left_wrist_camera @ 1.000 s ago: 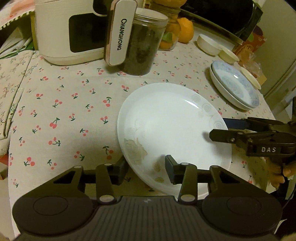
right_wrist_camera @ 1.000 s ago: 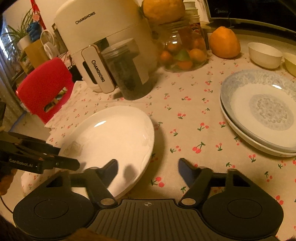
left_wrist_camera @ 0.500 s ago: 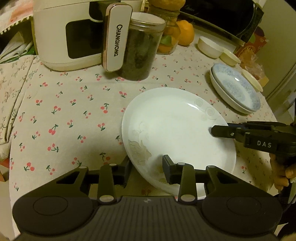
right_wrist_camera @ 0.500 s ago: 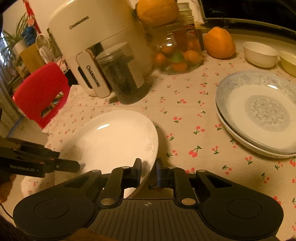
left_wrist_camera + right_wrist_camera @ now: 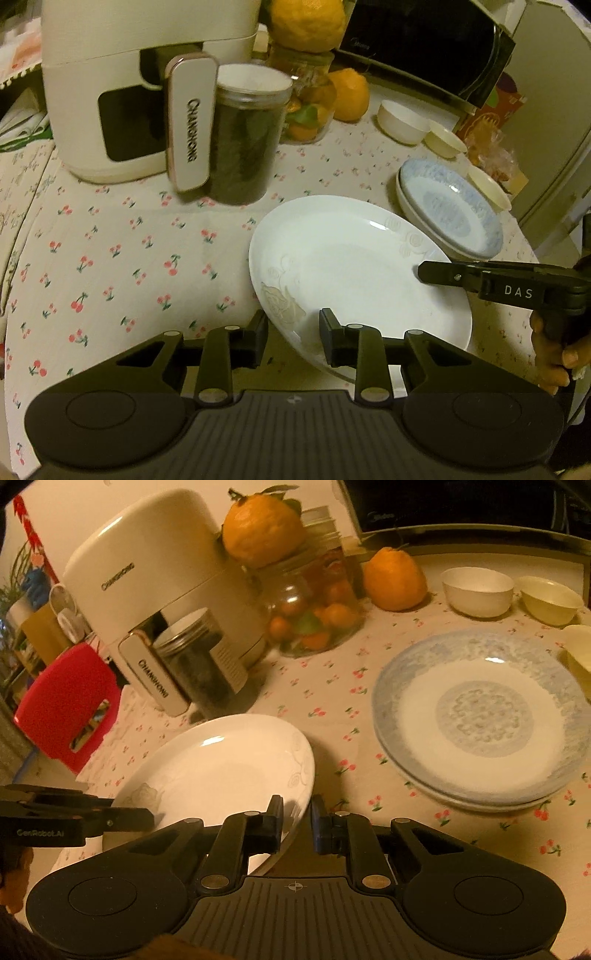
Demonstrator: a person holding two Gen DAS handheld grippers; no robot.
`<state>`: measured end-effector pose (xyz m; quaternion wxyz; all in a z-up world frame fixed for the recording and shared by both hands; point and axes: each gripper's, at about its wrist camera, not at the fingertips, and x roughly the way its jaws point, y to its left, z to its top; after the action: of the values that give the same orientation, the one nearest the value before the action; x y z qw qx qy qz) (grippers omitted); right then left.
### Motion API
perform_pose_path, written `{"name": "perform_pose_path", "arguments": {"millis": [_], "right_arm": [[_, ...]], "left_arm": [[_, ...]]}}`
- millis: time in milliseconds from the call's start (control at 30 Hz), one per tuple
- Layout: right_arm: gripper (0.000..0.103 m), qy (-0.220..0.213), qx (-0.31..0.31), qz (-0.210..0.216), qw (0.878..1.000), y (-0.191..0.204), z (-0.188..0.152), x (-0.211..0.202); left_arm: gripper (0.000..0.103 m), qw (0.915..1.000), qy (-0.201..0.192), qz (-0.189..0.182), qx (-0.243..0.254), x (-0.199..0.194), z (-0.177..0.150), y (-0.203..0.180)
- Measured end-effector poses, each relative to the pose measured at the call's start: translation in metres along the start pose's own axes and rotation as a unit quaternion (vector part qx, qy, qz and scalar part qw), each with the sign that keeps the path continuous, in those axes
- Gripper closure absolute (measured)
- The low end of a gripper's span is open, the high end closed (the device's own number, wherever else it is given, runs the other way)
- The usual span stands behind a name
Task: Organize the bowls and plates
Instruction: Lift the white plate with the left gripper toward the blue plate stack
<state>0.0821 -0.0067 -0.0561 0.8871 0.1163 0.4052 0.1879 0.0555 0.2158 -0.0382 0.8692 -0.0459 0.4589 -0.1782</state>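
Fryer (image 5: 140, 92) sits far left on the table (image 5: 110, 258), dark jar (image 5: 245, 136) just beside its handle, fruit jar (image 5: 314, 605) behind. White plate (image 5: 354, 266) is mid-table, tilted, near rim off the cloth. Left gripper (image 5: 293, 338) straddles that near rim, jaws closing, plate edge between them. Right gripper (image 5: 297, 823) has its jaws clamped tight on the plate's opposite rim. Blue plates (image 5: 480, 716), a stack of two, lie to the right, near but apart from the white plate. Bowls (image 5: 478, 590) stand behind the stack.
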Motion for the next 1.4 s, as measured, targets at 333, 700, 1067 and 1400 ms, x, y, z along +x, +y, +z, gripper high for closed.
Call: {"name": "perform_pose_path", "arguments": {"millis": [333,700,1067,1400], "right_arm": [[0.087,-0.022,0.017,-0.001,1.000,-0.018,0.012,-0.015],[0.087,-0.045,0.043,-0.018,0.998,-0.051,0.027,-0.032],[0.087,-0.058,0.067,-0.038,0.995,-0.088,0.036,-0.047],[0.087,-0.058,0.097,-0.056,0.992,-0.118,0.041,-0.049]], "left_arm": [[0.076,0.9996,-0.025,-0.006,-0.006,0.001,0.014,-0.015],[0.077,0.9977,-0.062,-0.021,-0.017,0.012,0.035,-0.046],[0.077,0.9973,-0.066,-0.030,-0.013,0.036,0.050,-0.077],[0.077,0.9979,-0.058,-0.023,-0.015,0.058,0.058,-0.100]]}}
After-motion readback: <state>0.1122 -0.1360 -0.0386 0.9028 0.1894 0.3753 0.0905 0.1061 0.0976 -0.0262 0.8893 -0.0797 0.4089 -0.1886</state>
